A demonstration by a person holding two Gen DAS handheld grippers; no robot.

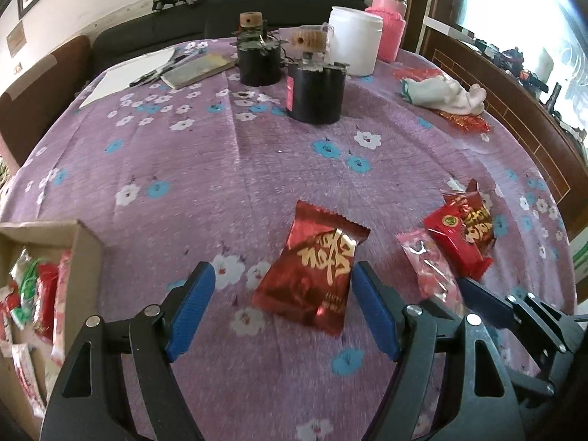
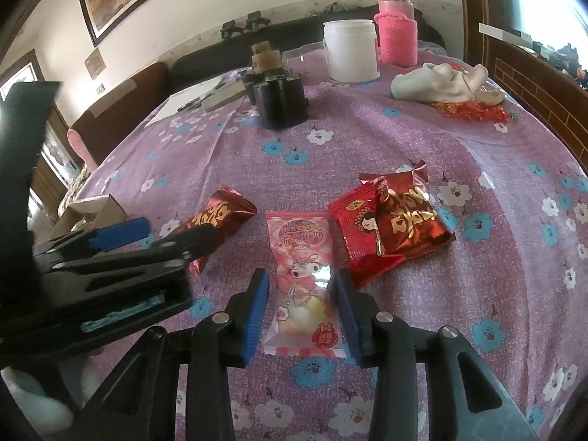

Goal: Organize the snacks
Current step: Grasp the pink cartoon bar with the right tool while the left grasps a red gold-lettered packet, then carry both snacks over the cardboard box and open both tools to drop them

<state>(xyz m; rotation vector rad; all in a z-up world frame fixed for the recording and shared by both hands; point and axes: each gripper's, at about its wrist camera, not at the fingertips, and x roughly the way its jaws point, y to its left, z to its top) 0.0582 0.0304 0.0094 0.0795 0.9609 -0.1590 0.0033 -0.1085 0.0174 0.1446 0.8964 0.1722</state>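
A dark red foil snack packet [image 1: 312,268] with gold lettering lies flat on the purple flowered cloth, between the wide-apart blue pads of my left gripper [image 1: 281,294], nearer the right pad; nothing presses on it. The pink cartoon-printed packet [image 2: 301,279] lies flat between the pads of my right gripper [image 2: 299,312], which flank its lower half without squeezing it. Two more red packets [image 2: 393,224] overlap just right of it. The cardboard box [image 1: 86,246] at the left edge holds several snacks. From the right wrist view, the left gripper [image 2: 158,237] partly covers the dark red packet [image 2: 224,213].
Further back stand two black cylinders [image 1: 316,92] with cork-topped parts, a white jar [image 1: 354,44] and a pink flask [image 1: 391,25]. A white cloth [image 1: 444,93] over red foil lies at the right. Paper, pens and a notebook [image 1: 198,70] sit at the back left. Wooden furniture borders the right edge.
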